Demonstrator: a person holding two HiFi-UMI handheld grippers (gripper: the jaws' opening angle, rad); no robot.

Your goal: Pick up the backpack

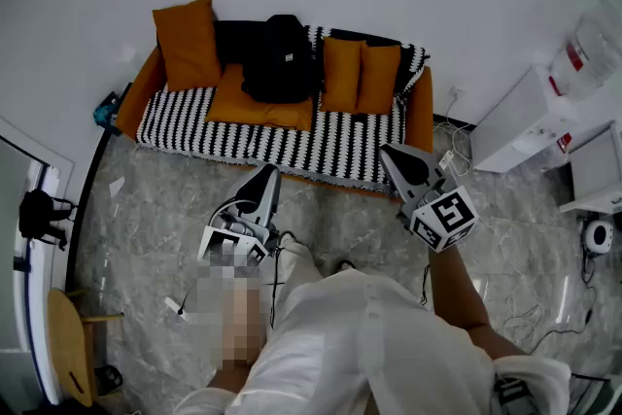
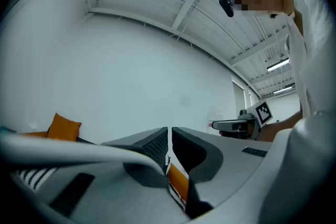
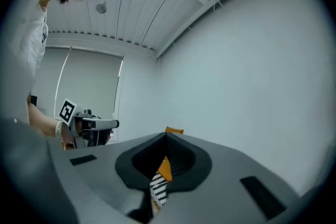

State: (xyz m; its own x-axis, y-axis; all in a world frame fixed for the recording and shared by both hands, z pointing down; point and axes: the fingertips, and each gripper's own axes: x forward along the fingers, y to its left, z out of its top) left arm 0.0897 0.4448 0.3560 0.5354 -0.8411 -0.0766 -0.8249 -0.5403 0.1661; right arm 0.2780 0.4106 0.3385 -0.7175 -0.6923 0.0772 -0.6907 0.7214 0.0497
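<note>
One black backpack point(image 1: 280, 58) rests on the striped sofa point(image 1: 243, 143), against the backrest and between orange cushions point(image 1: 190, 42), well apart from both grippers. The left gripper point(image 1: 266, 174) and right gripper point(image 1: 391, 155) hang over the grey floor point(image 1: 146, 209) in front of the sofa (tips pointing toward it), each w/ jaws pressed together, nothing pinched, backpack beyond & roughly between them.

no words or numbers can be read anywhere here. the nearest thing to a sign is the black-and-white square marker on the cube point(image 1: 442, 214) of the right gripper point(image 1: 392, 157), a pattern without letters. the backpack point(image 1: 276, 81) carries a small pale tag point(image 1: 288, 59), too small to read. red marks on the white boxes point(image 1: 589, 46) are blurred.
</note>
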